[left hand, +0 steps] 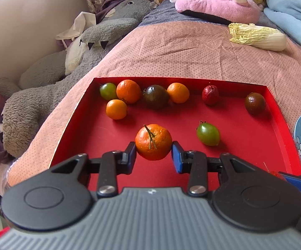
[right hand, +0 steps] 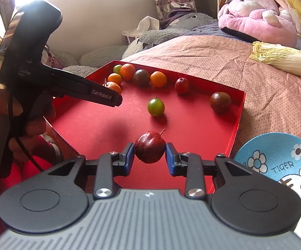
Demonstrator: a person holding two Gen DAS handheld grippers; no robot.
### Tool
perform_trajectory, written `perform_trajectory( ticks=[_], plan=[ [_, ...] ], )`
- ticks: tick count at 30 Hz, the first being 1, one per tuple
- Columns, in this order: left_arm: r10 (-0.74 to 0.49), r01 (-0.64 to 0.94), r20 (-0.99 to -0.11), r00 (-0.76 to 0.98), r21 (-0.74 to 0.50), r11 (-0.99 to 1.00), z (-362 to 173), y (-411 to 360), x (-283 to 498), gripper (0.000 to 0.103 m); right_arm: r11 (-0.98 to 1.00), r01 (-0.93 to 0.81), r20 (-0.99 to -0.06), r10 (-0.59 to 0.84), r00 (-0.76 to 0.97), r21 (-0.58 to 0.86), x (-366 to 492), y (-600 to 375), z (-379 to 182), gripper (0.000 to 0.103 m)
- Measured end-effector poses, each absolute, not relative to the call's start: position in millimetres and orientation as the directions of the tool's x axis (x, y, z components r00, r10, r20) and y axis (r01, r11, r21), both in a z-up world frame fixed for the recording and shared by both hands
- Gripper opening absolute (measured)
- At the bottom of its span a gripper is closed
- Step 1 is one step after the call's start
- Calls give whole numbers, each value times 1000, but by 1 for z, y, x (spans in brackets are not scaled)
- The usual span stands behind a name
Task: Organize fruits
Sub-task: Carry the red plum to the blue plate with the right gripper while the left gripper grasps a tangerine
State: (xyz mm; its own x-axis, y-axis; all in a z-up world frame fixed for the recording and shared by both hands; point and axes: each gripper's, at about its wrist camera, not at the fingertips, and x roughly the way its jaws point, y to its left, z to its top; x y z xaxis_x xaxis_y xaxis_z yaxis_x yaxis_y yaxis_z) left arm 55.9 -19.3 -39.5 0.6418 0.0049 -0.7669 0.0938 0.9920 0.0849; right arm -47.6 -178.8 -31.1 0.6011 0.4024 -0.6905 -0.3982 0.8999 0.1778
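My left gripper (left hand: 153, 153) pinches a stemmed mandarin (left hand: 153, 141) between its blue pads, over the near part of the red tray (left hand: 275, 108); my right gripper (right hand: 149, 154) pinches a dark red plum-like fruit (right hand: 149, 150) over the tray's near edge. Along the tray's far wall lie a green fruit (left hand: 108, 91), three oranges (left hand: 128, 91) and a dark fruit (left hand: 156, 96). A second green fruit (left hand: 208, 134) sits mid-tray, and a blue plate (right hand: 279, 166) lies just beside the tray's right wall.
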Motion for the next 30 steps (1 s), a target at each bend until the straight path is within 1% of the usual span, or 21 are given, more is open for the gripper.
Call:
perform_trajectory(
  ticks=[4,12,15,19,22,26,30],
  plan=[
    [-9,95,-754,657,72,993,-33,-23,48,40,900,-397,-682,406,608,182,-50,-180,-27,38],
    [-12,130,-730,683,106,986,-26,-34,36,40,906,-382,-659,400,637,181,-57,-189,-13,38],
    [-18,153,-702,712,131,979,-15,-39,29,40,912,-371,-645,391,657,174,-63,-197,-6,38],
    [-57,170,-702,710,91,981,1,-49,17,40,923,-344,-627,372,684,172,-74,-215,6,38],
    [-72,190,-691,720,96,977,16,-65,6,40,930,-314,-612,363,703,191,-83,-233,16,38],
    [-110,219,-670,734,81,972,47,-87,-10,40,940,-290,-590,340,732,181,-95,-256,32,38],
    [-116,243,-648,753,111,964,74,-106,-24,40,946,-278,-574,323,752,167,-102,-275,46,38]
  ],
)
